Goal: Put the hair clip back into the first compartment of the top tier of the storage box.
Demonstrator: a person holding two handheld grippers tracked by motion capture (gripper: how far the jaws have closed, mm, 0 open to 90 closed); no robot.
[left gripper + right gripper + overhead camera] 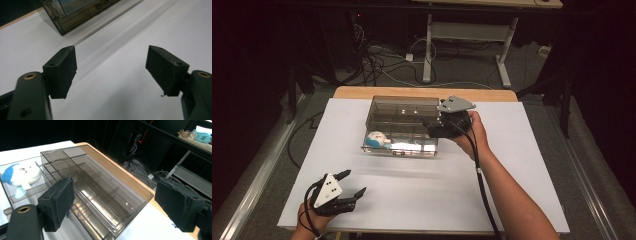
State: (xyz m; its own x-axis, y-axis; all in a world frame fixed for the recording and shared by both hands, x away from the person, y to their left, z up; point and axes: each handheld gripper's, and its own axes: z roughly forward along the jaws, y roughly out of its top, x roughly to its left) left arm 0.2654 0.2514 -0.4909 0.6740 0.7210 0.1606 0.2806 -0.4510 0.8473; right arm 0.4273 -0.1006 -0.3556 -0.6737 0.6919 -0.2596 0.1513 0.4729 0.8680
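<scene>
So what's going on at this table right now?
A person holds a gripper in each hand at a white-covered table. The right gripper is open at the right end of a clear drawer box, jaws spread and gripping nothing. The box's bottom drawer looks pulled out toward the person, with a blue and white plush toy in it. The left gripper hangs open over bare table near the front left, away from the box.
</scene>
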